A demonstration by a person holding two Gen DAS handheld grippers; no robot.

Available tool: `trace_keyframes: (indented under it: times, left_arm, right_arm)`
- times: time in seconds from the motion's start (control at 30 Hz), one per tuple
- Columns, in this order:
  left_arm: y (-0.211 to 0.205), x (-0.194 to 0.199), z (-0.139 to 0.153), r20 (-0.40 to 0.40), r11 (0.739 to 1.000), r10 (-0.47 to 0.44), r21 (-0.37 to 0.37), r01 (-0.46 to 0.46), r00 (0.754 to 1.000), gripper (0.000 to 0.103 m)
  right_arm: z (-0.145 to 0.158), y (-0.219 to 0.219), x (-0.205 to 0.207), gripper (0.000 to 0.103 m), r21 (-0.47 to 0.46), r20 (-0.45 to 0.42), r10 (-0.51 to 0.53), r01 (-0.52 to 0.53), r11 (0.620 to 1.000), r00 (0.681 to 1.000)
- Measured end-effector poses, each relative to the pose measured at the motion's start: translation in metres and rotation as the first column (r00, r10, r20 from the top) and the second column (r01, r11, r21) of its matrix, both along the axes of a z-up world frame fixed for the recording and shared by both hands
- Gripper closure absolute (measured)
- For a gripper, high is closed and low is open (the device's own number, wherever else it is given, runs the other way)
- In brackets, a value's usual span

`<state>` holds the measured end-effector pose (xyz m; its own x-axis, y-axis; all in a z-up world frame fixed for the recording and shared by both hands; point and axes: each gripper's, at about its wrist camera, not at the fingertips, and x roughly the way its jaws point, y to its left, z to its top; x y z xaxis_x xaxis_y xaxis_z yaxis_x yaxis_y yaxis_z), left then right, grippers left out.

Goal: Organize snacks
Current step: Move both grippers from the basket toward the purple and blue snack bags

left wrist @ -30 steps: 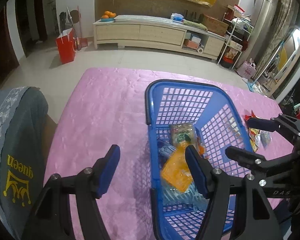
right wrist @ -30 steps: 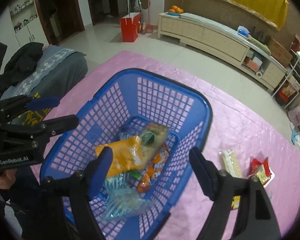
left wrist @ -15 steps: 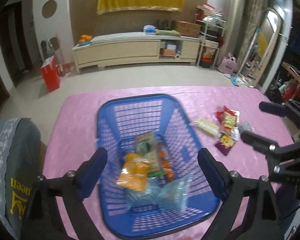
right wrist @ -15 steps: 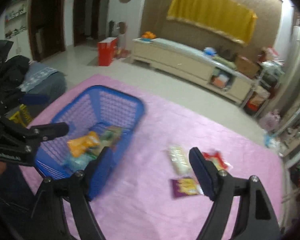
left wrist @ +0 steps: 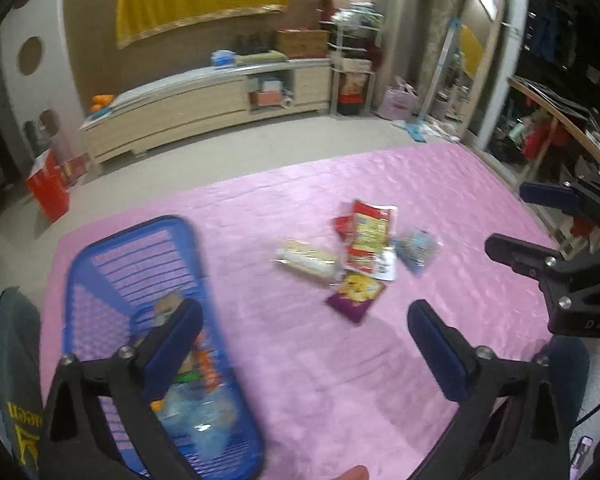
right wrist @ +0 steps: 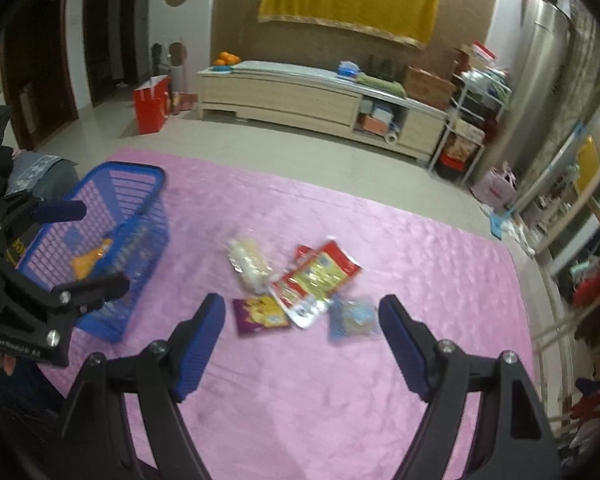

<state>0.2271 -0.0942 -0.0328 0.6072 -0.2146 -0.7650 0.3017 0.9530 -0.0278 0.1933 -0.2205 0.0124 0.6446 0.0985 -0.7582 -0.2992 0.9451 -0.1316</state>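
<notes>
A blue plastic basket point(left wrist: 198, 256) point(right wrist: 140, 172) with several snack packets in it stands at the left of the pink table. To its right lie loose snacks: a pale packet point(left wrist: 306, 260) point(right wrist: 248, 264), a red and yellow packet point(left wrist: 370, 236) point(right wrist: 320, 276), a purple packet point(left wrist: 354, 292) point(right wrist: 260, 314) and a light blue packet point(left wrist: 416, 250) point(right wrist: 354, 318). My left gripper point(left wrist: 306, 320) hovers near the basket's right wall, its jaws opening with nothing between them. My right gripper point(right wrist: 302, 312) hovers open and empty just short of the loose snacks.
The pink cloth point(right wrist: 420, 260) covers the whole table. A grey cushion with yellow print point(left wrist: 16, 360) sits at the left edge. Beyond the table are a long low cabinet point(right wrist: 300, 96), a red bag point(right wrist: 150, 102) on the floor and cluttered shelves point(right wrist: 472, 120) at the right.
Both grippers have swung right, from over the basket toward the loose snacks. The left jaws have spread wider. The right jaws keep the same gap.
</notes>
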Motion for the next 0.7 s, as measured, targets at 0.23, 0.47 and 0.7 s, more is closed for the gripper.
trace_keyframes:
  times: [0.23, 0.47, 0.7]
  left_arm:
    - [-0.048, 0.025, -0.022, -0.050, 1.000, -0.021, 0.017, 0.022, 0.999, 0.001]
    - [-0.074, 0.051, -0.058, -0.123, 0.998, -0.002, 0.064, 0.009, 0.992, 0.001]
    - [-0.083, 0.081, -0.103, -0.231, 0.999, 0.003, 0.043, 0.008, 0.973, 0.001]
  right_arm:
    - [-0.022, -0.051, 0.013, 0.020, 0.045, -0.063, -0.043, 0.046, 0.998, 0.997]
    - [-0.063, -0.076, 0.044, 0.019, 0.101, -0.148, -0.051, 0.067, 0.993, 0.988]
    - [-0.119, -0.081, 0.077, 0.019, 0.105, -0.227, -0.055, 0.081, 0.991, 0.972]
